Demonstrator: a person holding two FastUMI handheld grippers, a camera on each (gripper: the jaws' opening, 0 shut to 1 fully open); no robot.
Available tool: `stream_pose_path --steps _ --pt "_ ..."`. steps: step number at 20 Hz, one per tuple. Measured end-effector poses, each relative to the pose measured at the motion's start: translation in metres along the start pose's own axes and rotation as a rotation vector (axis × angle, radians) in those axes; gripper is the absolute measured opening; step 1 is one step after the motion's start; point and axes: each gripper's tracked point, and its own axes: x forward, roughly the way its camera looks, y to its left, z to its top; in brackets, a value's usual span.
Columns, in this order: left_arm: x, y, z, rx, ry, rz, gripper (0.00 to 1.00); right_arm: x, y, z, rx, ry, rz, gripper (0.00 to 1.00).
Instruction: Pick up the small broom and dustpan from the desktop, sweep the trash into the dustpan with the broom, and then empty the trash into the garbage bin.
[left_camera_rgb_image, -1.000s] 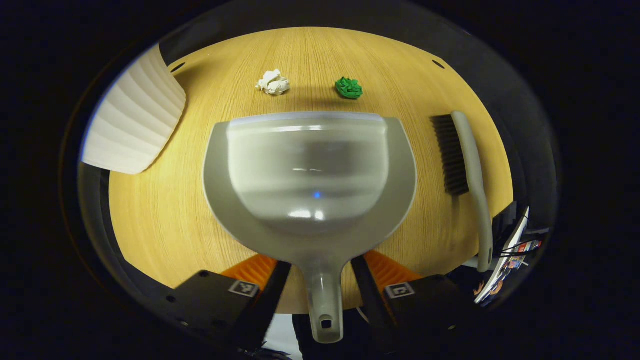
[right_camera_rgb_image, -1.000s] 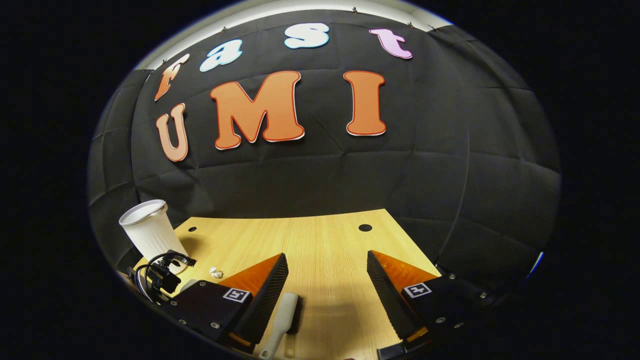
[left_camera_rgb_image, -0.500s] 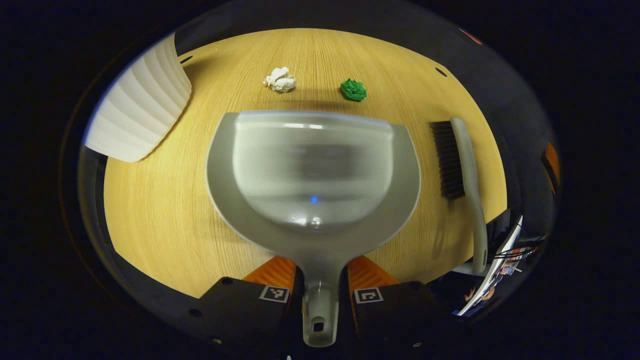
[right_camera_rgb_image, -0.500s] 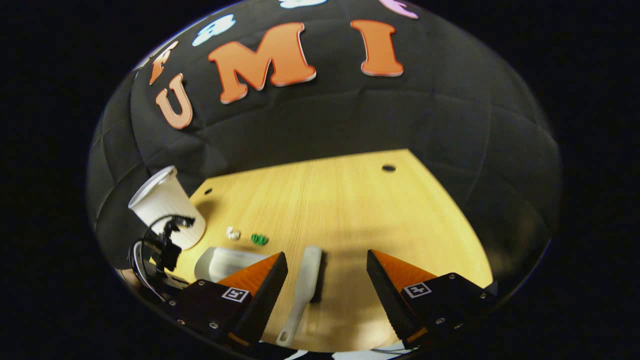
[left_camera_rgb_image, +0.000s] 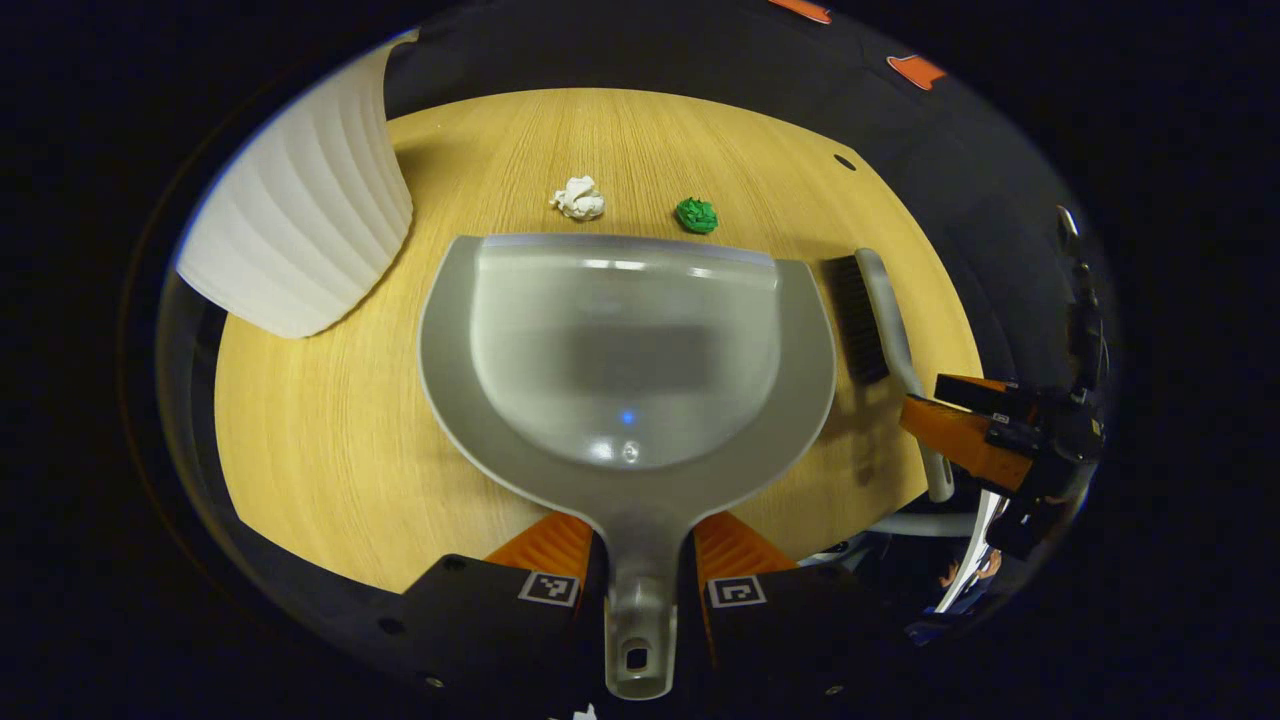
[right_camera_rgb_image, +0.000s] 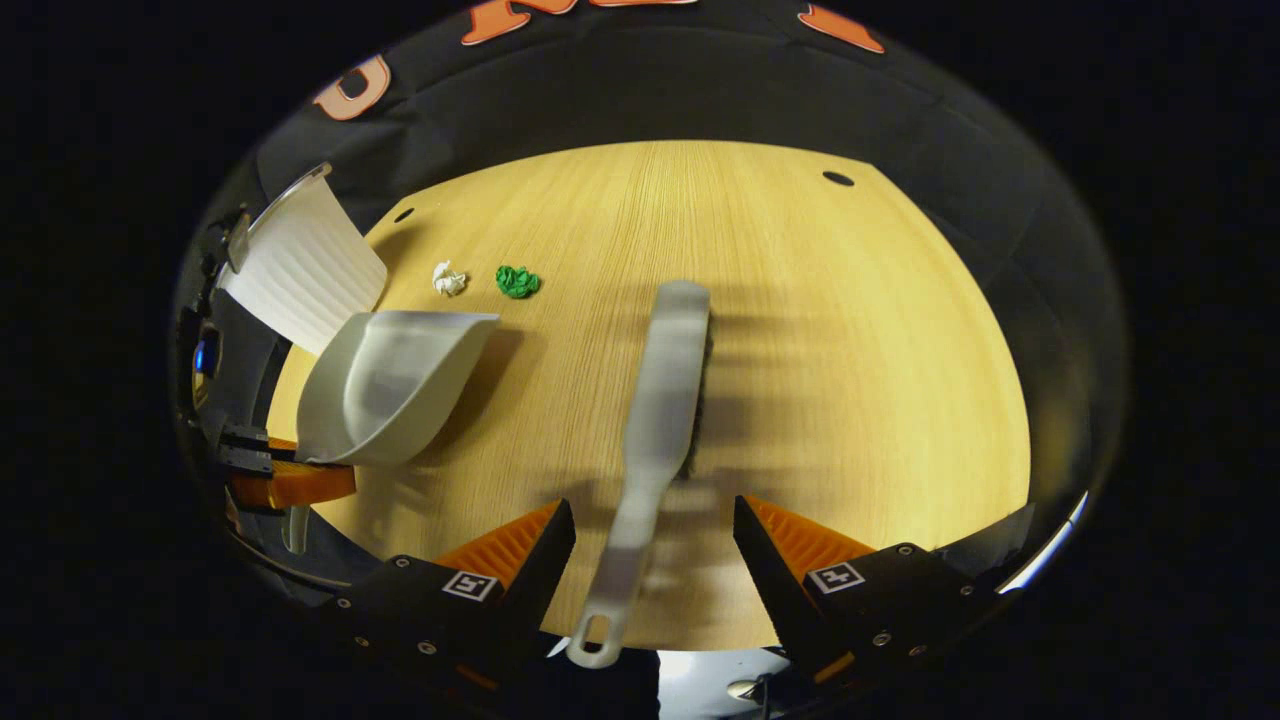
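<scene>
On desk | L gripper (left_camera_rgb_image: 640, 560) clamps dustpan (left_camera_rgb_image: 628, 350) handle | R gripper (right_camera_rgb_image: 655, 545) spread astride blurred broom (right_camera_rgb_image: 655, 420)

From your left gripper view, the dustpan (left_camera_rgb_image: 628, 350) lies on the counter (left_camera_rgb_image: 300, 430) straight ahead, its handle running back between the left gripper's (left_camera_rgb_image: 640, 560) jaws. Beyond its front lip sit two paper wads (left_camera_rgb_image: 579, 198) (left_camera_rgb_image: 696, 214) side by side, near each other but apart. The garbage bin (left_camera_rgb_image: 300, 230) stands at the far left, beside the dustpan. The broom (left_camera_rgb_image: 880, 330) lies to the dustpan's right, lengthwise, bristles facing the pan. In your right gripper view, the broom's handle reaches back between the right gripper's (right_camera_rgb_image: 655, 560) jaws, with the dustpan, wads and bin off to its left.
</scene>
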Motion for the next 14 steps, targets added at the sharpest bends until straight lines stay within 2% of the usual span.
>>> stream_pose_path --steps 4,11,13,14 --pt "-0.002 0.016 -0.007 -0.004 0.004 -0.013 0.33 0.016 0.001 -0.001 -0.026 0.023 -0.049 0.97" --pt "-0.012 0.034 -0.007 0.014 -0.002 -0.020 0.33 0.028 0.009 -0.004 -0.013 0.052 -0.054 0.95" --pt "-0.017 0.038 -0.009 0.017 0.000 -0.018 0.33 0.033 0.008 -0.005 -0.001 0.073 -0.061 0.83" --pt "-0.019 0.040 -0.009 0.021 0.000 -0.014 0.33 0.034 0.007 -0.006 0.002 0.083 -0.064 0.69"
